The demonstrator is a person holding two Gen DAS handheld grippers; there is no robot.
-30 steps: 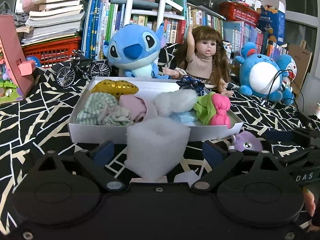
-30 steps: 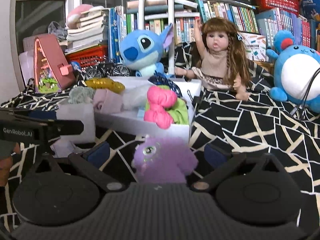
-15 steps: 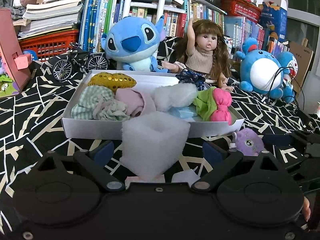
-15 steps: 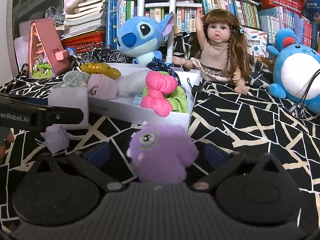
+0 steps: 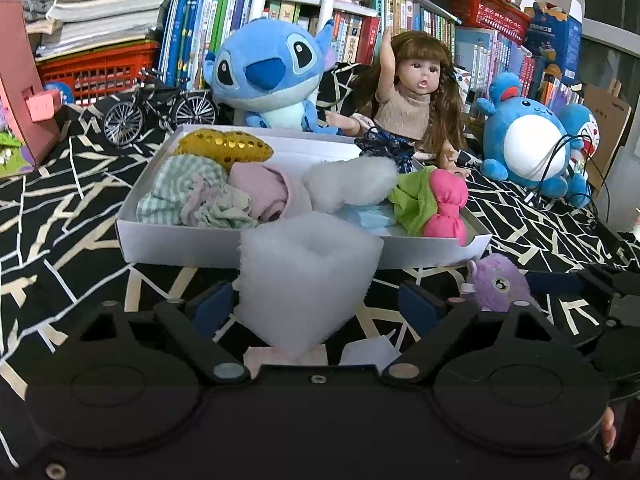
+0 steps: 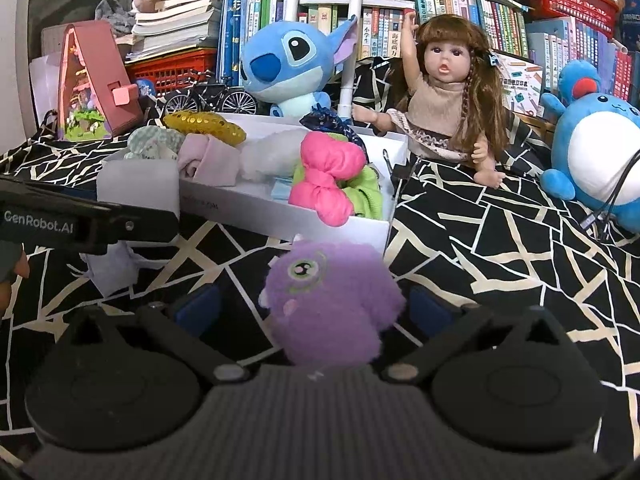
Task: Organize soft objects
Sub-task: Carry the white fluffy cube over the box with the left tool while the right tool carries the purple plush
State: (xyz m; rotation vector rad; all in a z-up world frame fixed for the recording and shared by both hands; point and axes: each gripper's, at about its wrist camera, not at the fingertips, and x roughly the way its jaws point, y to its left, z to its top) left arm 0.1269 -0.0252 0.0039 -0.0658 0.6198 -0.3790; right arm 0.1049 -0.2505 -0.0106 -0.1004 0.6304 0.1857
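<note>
A white foam block (image 5: 304, 280) stands between the fingers of my left gripper (image 5: 316, 306), whose jaws are wide apart and do not touch it. It also shows in the right wrist view (image 6: 138, 188). A purple plush toy (image 6: 332, 300) sits between the wide-open fingers of my right gripper (image 6: 316, 306), and also shows in the left wrist view (image 5: 498, 282). Ahead stands a white box (image 5: 180, 246) holding several soft things: a gold sequin pillow (image 5: 224, 146), checked cloth (image 5: 188, 192), pink cloth (image 5: 260, 184), white fluff (image 5: 352, 186), a pink and green bow (image 5: 436, 200).
A Stitch plush (image 5: 268, 80), a doll (image 5: 412, 96), a blue round plush (image 5: 528, 148) and a model bicycle (image 5: 160, 108) stand behind the box on the black patterned cloth (image 6: 500, 256). Bookshelves fill the back. White scraps (image 5: 368, 354) lie under my left gripper.
Both grippers have risen and edged toward the box; the foam block and the purple plush stay between their open fingers. The box contents are unchanged.
</note>
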